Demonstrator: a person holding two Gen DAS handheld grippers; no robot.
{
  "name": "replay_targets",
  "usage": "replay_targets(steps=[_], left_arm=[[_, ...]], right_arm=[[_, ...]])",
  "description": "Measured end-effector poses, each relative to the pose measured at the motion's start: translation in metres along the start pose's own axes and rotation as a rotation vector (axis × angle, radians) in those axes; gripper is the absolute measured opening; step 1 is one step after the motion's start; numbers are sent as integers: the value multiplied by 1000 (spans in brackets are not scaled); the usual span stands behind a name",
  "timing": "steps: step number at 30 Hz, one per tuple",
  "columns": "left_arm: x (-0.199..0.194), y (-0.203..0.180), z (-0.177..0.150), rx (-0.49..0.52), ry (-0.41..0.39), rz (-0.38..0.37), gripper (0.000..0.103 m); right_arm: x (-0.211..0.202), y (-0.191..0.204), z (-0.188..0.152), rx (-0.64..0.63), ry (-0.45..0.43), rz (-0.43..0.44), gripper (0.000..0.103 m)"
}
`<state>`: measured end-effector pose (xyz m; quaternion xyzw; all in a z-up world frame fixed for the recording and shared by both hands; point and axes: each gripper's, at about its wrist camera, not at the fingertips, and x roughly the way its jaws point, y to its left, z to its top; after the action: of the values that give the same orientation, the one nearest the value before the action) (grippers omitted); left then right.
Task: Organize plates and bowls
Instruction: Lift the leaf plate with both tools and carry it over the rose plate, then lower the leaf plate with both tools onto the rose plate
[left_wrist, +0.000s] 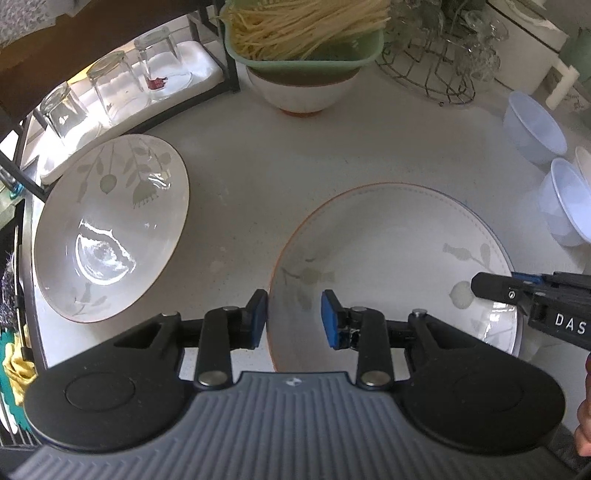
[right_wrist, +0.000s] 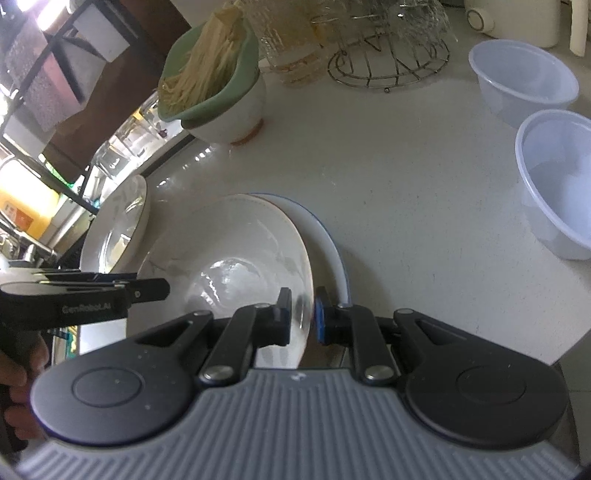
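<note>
A white plate with an orange rim and faint leaf prints lies tilted over a blue-rimmed plate on the pale counter. My right gripper is shut on its right rim; its dark tip enters the left wrist view from the right. My left gripper straddles the plate's left rim, one blue pad outside and one over the inside, with a gap still showing. Its tip sits at the plate's left edge. A second leaf-print plate lies to the left.
Two translucent plastic bowls stand at the right. A white bowl with a green strainer of noodles is at the back. Upturned glasses on a tray and a wire rack line the rear.
</note>
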<state>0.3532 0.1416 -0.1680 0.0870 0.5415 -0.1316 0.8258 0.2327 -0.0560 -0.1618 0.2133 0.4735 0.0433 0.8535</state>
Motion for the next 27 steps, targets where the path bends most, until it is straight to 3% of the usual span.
replay_targets(steps=[6, 13, 19, 27], left_arm=[[-9, 10, -6, -111, -43, -16, 37], [-53, 0, -15, -224, -142, -4, 37], [-94, -31, -27, -305, -233, 9, 37], [-160, -84, -45, -363, -370, 21, 37]], right_arm=[[-3, 0, 0, -25, -27, -7, 15], [-45, -2, 13, -129, -118, -9, 15], [-95, -7, 24, -261, -196, 47, 15], [-162, -22, 27, -342, -314, 164, 15]])
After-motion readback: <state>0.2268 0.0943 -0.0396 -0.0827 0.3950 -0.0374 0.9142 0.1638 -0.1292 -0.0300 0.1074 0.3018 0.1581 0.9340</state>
